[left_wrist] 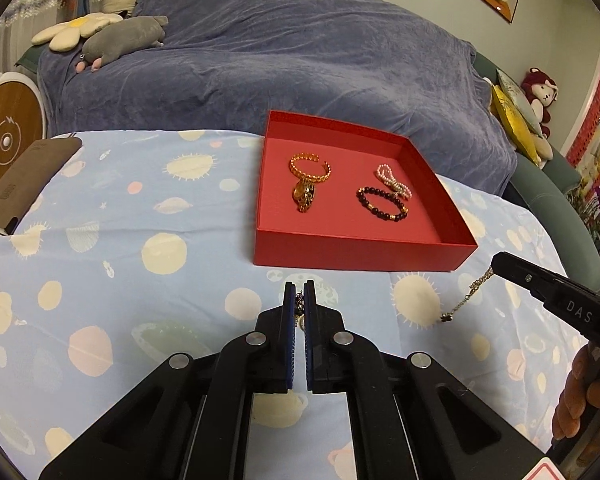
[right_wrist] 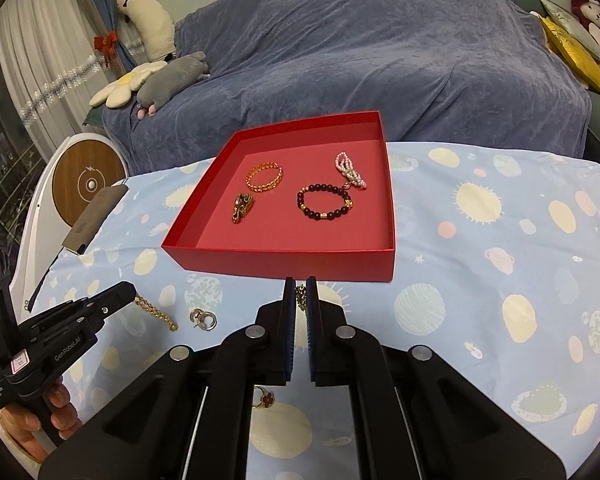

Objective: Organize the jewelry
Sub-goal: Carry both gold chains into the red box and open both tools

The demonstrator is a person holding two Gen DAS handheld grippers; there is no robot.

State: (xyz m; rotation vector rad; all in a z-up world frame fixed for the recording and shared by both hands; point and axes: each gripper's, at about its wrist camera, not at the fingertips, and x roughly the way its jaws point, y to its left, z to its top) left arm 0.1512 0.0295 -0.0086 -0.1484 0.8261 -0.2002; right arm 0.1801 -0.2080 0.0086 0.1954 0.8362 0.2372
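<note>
Four pieces of jewelry lay in the red box [left_wrist: 364,254] in the left wrist view: a gold chain bangle [left_wrist: 310,167], a gold charm [left_wrist: 305,195] just below it, a dark beaded bracelet [left_wrist: 382,203] and a pearl bracelet [left_wrist: 394,180] touching its far side. The box sat on a pale blue space-print cloth [left_wrist: 120,240]. The left gripper [left_wrist: 299,296] was pressed together on a small gold chain [left_wrist: 299,308] seen between its blue pads. At the right edge, the right gripper [left_wrist: 500,262] pinched a thin gold chain with a dark clover charm [left_wrist: 464,298], which dangled above the cloth.

From the right wrist view, the right gripper [right_wrist: 299,292] was clamped shut on a gold chain [right_wrist: 301,298], near the box's [right_wrist: 284,264] front wall. At lower left, the left gripper [right_wrist: 130,290], held by a hand [right_wrist: 32,420], pinched a gold link chain [right_wrist: 156,312] trailing onto the cloth [right_wrist: 480,280]. A pair of silver earrings [right_wrist: 204,320] lay just beside that chain, and a ring with a red clover [right_wrist: 263,397] lay on the cloth under the gripper body.
</note>
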